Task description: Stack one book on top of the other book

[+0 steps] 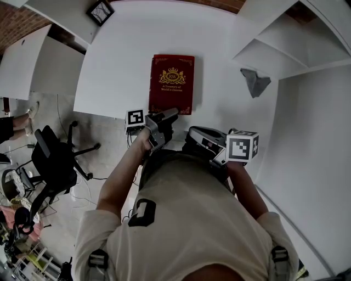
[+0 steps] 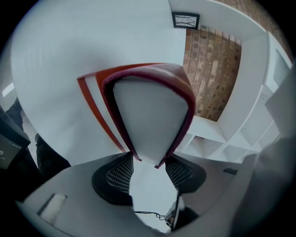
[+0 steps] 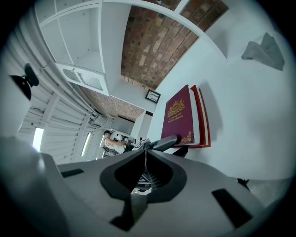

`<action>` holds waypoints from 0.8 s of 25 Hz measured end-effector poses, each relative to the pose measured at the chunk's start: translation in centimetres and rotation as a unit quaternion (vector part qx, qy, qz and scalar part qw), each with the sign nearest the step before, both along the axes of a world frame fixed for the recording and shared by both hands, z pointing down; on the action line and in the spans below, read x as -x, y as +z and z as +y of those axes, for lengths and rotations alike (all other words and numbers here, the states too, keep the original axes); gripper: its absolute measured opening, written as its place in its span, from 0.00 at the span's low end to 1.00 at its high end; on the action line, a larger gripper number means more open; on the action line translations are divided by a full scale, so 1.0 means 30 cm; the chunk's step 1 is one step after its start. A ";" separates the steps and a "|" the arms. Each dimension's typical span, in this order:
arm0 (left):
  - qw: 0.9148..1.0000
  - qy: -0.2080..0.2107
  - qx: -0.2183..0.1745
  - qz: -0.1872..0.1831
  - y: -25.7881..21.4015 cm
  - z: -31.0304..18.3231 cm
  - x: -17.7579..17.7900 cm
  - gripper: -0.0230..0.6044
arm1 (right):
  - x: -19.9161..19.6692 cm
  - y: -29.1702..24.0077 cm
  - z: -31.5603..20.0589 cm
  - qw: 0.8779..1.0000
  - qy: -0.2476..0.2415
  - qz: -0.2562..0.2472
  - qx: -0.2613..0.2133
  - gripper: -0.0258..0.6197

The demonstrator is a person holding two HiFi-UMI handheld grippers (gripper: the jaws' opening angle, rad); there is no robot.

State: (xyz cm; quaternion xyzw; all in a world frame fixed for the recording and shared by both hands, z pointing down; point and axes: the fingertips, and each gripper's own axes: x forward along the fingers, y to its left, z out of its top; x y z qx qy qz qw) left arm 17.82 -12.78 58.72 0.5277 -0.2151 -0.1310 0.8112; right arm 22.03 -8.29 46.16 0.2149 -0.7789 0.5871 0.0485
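Note:
A maroon book (image 1: 171, 82) with a gold crest lies on the white table (image 1: 120, 66). In the right gripper view the maroon book (image 3: 180, 115) rests on top of a thinner red book (image 3: 204, 121). My left gripper (image 1: 170, 114) is at the stack's near edge. Seen along its jaws, the left gripper (image 2: 149, 169) has the maroon book's (image 2: 150, 118) near corner wedged between its pads, which press the covers; the red book (image 2: 95, 104) shows beneath. My right gripper (image 1: 192, 134) hangs off the table's near edge, behind the stack. The right gripper (image 3: 144, 155) is shut with nothing in it.
A crumpled grey object (image 1: 255, 82) lies on the table to the right of the books. White shelving (image 1: 285, 44) stands at the far right, a framed picture (image 1: 100, 11) at the far left corner. An office chair (image 1: 55, 159) stands on the floor to the left.

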 end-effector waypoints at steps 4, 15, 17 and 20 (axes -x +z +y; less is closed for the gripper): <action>1.000 0.012 0.002 0.003 0.010 0.000 -0.006 0.35 | 0.016 0.000 0.001 1.000 0.001 0.000 0.000 0.05; 0.998 0.057 -0.022 -0.005 0.023 0.009 -0.009 0.44 | 0.040 0.011 0.001 1.000 -0.003 0.009 0.004 0.05; 0.997 0.066 -0.030 0.000 0.009 0.030 -0.014 0.50 | 0.045 0.011 0.003 1.000 -0.003 0.010 0.004 0.05; 0.996 0.075 -0.040 -0.011 -0.004 0.066 -0.005 0.52 | 0.062 0.005 0.006 1.000 -0.005 0.004 0.004 0.05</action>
